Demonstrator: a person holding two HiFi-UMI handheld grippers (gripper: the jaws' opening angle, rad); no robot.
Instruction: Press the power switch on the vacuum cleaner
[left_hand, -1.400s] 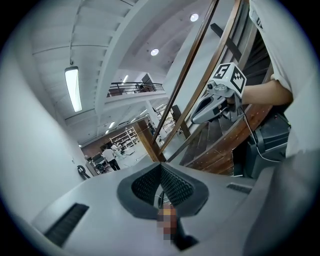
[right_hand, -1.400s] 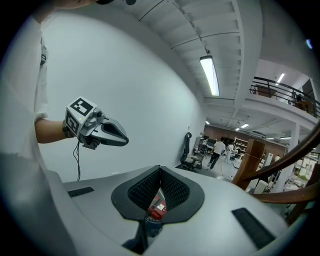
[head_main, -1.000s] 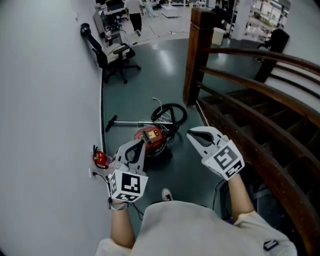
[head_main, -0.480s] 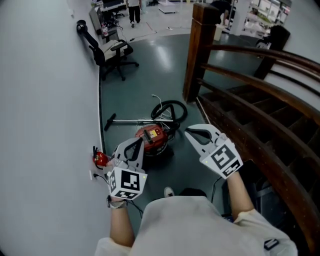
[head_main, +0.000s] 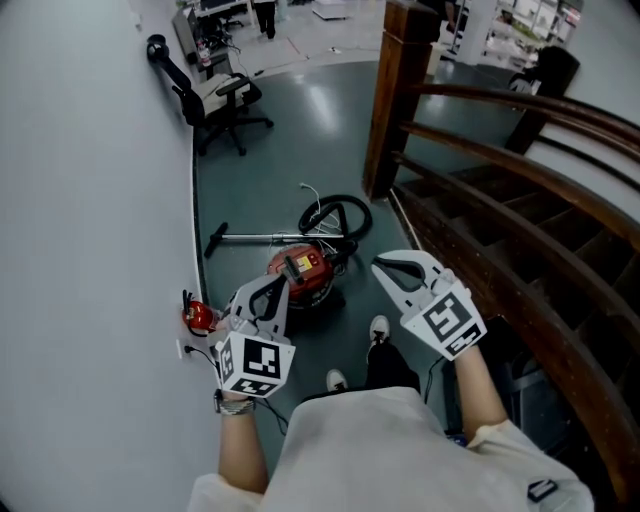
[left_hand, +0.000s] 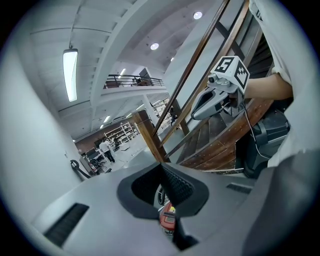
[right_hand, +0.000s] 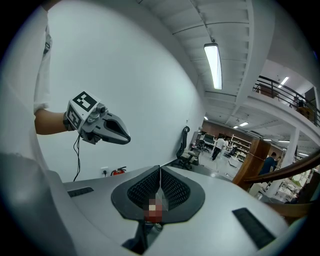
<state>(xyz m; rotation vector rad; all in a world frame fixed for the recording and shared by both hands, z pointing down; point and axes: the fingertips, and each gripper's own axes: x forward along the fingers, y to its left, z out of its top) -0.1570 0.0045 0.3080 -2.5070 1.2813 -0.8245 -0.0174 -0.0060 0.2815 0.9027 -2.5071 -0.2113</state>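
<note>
Low on the grey-green floor (head_main: 290, 130), near the white wall (head_main: 90, 200): a red canister vacuum cleaner (head_main: 303, 272) with a black top panel. Switch too small to make out. Just behind it, a black hose (head_main: 337, 214) coiled in a loop. Off to its left, a metal wand (head_main: 255, 238) lying flat, pointing at the wall.

Above and in front of the cleaner, well apart from it, the left tool (head_main: 272, 288), tip aimed down toward the red body. Jaws closed pad to pad, holding nothing; a sliver of the cleaner showing below the pads in the left gripper view. To the right, level with it, the right tool (head_main: 385, 266), likewise closed and empty, hanging over bare floor beside the cleaner.

Below both, two light shoes (head_main: 379, 328) on the floor, near the cleaner.

By the wall at the left, a small red fire extinguisher (head_main: 198, 316) beside a socket. Farther back along the wall, a black office chair (head_main: 215, 95). At the right, a dark wooden stair railing (head_main: 480, 150) curving up from a thick newel post (head_main: 395, 100).
</note>
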